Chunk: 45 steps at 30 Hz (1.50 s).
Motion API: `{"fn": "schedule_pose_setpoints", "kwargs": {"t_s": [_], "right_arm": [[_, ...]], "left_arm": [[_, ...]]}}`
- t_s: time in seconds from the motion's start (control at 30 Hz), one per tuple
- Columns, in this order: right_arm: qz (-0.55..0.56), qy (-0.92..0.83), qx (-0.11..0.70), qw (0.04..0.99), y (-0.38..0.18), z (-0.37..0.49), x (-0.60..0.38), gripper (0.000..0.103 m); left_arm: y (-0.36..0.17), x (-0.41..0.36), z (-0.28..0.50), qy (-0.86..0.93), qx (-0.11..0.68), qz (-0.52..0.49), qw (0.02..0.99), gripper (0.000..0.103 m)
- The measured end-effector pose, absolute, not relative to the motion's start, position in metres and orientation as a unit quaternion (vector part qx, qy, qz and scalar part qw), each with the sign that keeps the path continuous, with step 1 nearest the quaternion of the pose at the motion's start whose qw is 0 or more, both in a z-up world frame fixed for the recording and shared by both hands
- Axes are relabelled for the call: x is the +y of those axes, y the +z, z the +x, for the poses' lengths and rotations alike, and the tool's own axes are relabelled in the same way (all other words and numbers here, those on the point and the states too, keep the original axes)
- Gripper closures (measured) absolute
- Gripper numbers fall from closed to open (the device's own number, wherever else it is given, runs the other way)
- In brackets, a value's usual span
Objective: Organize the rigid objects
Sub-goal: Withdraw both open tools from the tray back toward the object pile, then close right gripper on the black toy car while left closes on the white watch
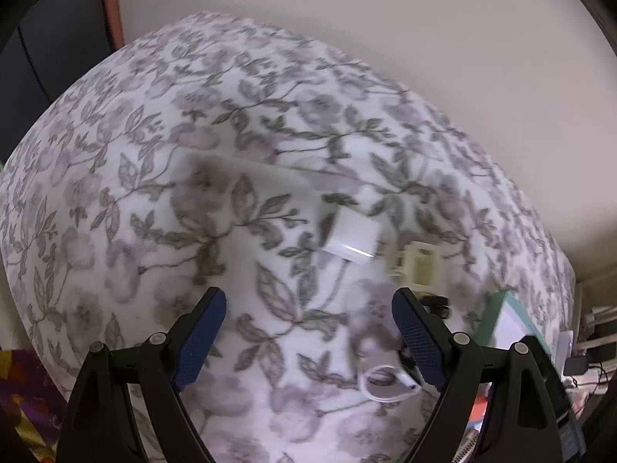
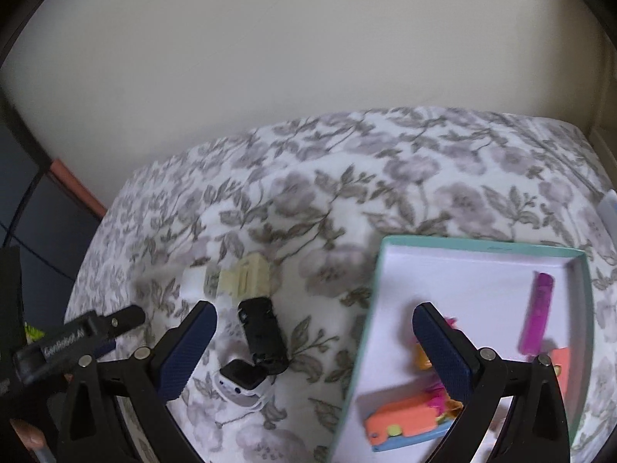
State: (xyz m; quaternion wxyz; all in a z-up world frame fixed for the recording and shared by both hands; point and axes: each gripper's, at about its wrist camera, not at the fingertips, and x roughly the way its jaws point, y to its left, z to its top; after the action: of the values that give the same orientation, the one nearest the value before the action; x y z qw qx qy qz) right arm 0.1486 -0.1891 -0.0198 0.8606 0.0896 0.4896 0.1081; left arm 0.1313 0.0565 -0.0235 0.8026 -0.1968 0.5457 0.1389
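Observation:
A white charger block [image 1: 351,237] lies on the floral bedsheet [image 1: 154,154], with a cream plastic piece [image 1: 418,266] to its right. My left gripper [image 1: 308,301] hangs open over bare sheet, short of both. In the right wrist view, a black rectangular object [image 2: 264,332] and a small black-and-white device [image 2: 241,380] lie between the fingers of my open right gripper [image 2: 314,308]. Neither pad touches them. The cream plastic piece [image 2: 246,276] sits just beyond. A teal box [image 2: 482,245] on the right holds a purple tube [image 2: 538,312] and an orange item [image 2: 405,413].
A coiled white cable [image 1: 385,382] lies by the left gripper's right finger. The teal box's corner [image 1: 497,308] shows at the right edge. A plain wall runs behind the bed. One finger [image 2: 123,316] of the left gripper shows at the left of the right wrist view.

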Motion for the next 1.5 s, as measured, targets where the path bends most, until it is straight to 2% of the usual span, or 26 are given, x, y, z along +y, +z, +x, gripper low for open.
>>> {"fn": "schedule_pose_setpoints", "kwargs": {"t_s": [0.23,0.4,0.57,1.0,1.13,1.3,1.43,1.5], "right_arm": [[0.055,0.137,0.519,0.842,-0.044,0.149,-0.156,0.007],[0.035,0.145,0.538,0.830,-0.061,0.147,-0.140,0.008],[0.032,0.139,0.545,0.826,-0.074,0.150,-0.140,0.019],[0.023,0.147,0.547,0.824,-0.089,0.159,-0.136,0.032],[0.027,0.145,0.547,0.824,-0.094,0.162,-0.136,0.044],[0.036,0.144,0.549,0.823,-0.097,0.164,-0.141,0.053],[0.035,0.137,0.550,0.823,-0.097,0.164,-0.145,0.065],[0.034,0.135,0.550,0.824,-0.097,0.164,-0.148,0.067]], "left_arm": [[-0.044,0.075,0.136,0.149,0.576,-0.208,0.776,0.015],[-0.059,0.066,0.140,0.138,0.606,-0.188,0.760,0.015],[-0.073,0.057,0.142,0.110,0.628,-0.192,0.746,0.015],[-0.078,0.065,0.120,0.114,0.644,-0.212,0.726,0.015],[-0.087,0.054,0.112,0.093,0.661,-0.217,0.712,0.015],[-0.095,0.048,0.106,0.084,0.675,-0.206,0.704,0.015],[-0.094,0.039,0.106,0.081,0.675,-0.186,0.709,0.016],[-0.096,0.032,0.107,0.078,0.677,-0.182,0.709,0.016]]}}
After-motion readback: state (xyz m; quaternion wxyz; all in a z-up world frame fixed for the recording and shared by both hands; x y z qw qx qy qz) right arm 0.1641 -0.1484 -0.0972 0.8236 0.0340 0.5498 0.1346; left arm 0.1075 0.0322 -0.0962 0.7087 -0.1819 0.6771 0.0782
